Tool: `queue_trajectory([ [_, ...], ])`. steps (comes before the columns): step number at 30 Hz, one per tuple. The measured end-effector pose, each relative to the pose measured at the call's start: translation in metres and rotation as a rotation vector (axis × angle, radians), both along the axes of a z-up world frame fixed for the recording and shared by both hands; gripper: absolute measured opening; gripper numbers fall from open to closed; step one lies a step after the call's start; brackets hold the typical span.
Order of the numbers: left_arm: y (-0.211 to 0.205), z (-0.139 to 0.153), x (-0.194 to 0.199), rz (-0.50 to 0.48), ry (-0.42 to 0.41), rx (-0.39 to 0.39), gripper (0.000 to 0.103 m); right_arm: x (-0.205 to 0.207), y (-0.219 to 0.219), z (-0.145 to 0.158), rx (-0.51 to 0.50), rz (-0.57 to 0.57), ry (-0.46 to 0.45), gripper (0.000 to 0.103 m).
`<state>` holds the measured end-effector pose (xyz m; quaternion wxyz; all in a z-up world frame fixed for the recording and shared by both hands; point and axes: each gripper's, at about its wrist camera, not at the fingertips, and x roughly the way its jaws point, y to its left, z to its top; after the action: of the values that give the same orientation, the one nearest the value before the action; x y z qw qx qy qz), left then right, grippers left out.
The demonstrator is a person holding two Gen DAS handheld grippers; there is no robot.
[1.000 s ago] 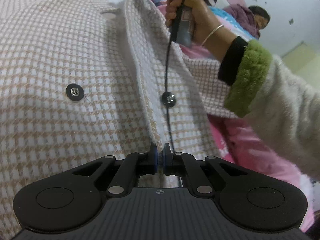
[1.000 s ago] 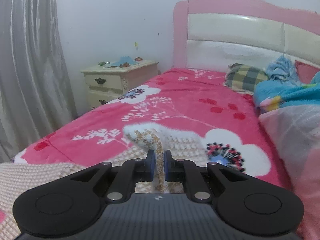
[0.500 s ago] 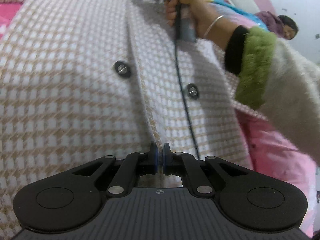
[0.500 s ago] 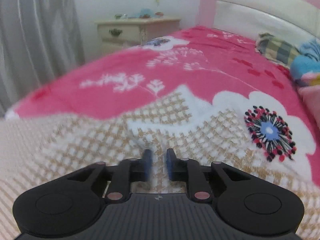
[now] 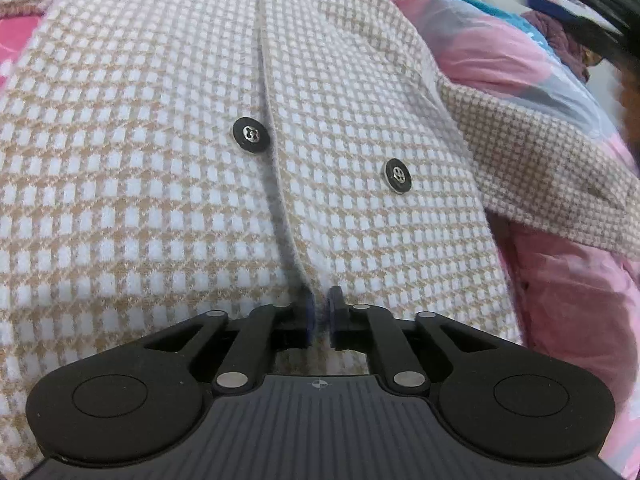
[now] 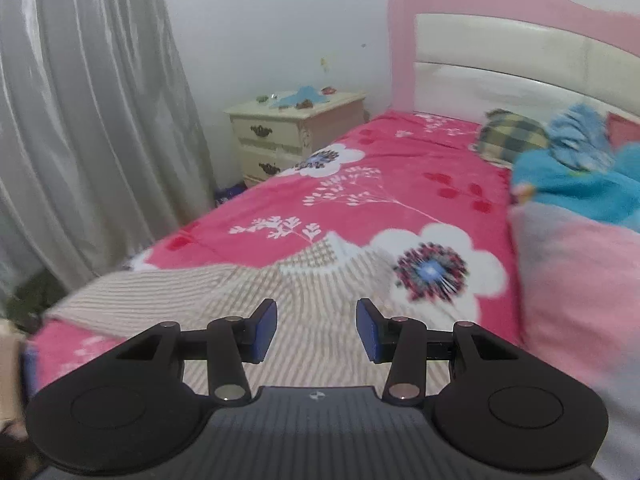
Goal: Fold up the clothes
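On the pink floral bedspread (image 6: 400,184) the checked jacket (image 5: 140,168) lies front up, spread across the near part of the bed, its two front panels meeting along the placket (image 5: 276,184). On the left, one black button (image 5: 251,135) sits just beside that edge; a second button (image 5: 398,175) sits on the overlapping panel to its right, and further right a sleeve (image 5: 540,160) trails off toward the pink quilt (image 5: 560,300).

The left gripper (image 5: 319,316) has its jaws drawn narrow, with the lower end of the front edge running in between the pads; it looks pinched on that hem, though the contact itself is half hidden by the fingers. The right gripper (image 6: 316,328) hovers over the upper part of the jacket with its jaws wide and nothing between them; the collar area (image 6: 320,256) lies just ahead of it.

As I judge it, the front is being squared up for a fold. To do that well, the left pinch should stay low and firm on the hem so the panel does not slide. The right gripper should take the cloth at a matching point near the collar or shoulder, gathering only the layers meant to move. Both ends should then travel together and taut, so the buttons stay lined up and the sleeve does not drag a wrinkle in.
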<state>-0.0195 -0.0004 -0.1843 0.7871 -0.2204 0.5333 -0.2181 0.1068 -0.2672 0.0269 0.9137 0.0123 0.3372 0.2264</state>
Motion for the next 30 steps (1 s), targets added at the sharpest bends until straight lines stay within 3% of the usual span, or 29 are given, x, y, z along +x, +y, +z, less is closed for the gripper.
queue_trajectory([
  [4, 0.001, 0.007, -0.008, -0.066, 0.022, 0.008, 0.030, -0.068, -0.059, 0.036, 0.113, -0.069, 0.048, 0.050],
  [8, 0.013, 0.006, -0.035, -0.150, 0.054, 0.060, 0.036, -0.131, -0.099, 0.028, 0.184, -0.164, 0.176, 0.050],
  [11, 0.008, 0.006, -0.052, -0.186, 0.018, 0.126, 0.035, -0.177, -0.116, -0.002, 0.164, -0.228, 0.269, 0.054],
  [16, -0.003, 0.005, -0.062, -0.209, -0.047, 0.185, 0.034, -0.233, -0.117, -0.091, 0.111, -0.310, 0.472, 0.053],
  [20, -0.009, 0.002, -0.066, -0.216, -0.090, 0.228, 0.031, -0.255, -0.108, -0.130, 0.021, -0.359, 0.485, 0.050],
  [23, -0.016, 0.000, -0.069, -0.222, -0.129, 0.256, 0.030, -0.276, -0.087, -0.130, -0.083, -0.259, 0.387, 0.050],
  [26, -0.018, -0.001, -0.071, -0.224, -0.148, 0.271, 0.030, -0.313, -0.066, -0.128, -0.233, -0.123, 0.224, 0.050],
  [30, -0.019, -0.001, -0.074, -0.225, -0.165, 0.286, 0.029, -0.341, -0.054, -0.139, -0.252, -0.051, 0.200, 0.050],
])
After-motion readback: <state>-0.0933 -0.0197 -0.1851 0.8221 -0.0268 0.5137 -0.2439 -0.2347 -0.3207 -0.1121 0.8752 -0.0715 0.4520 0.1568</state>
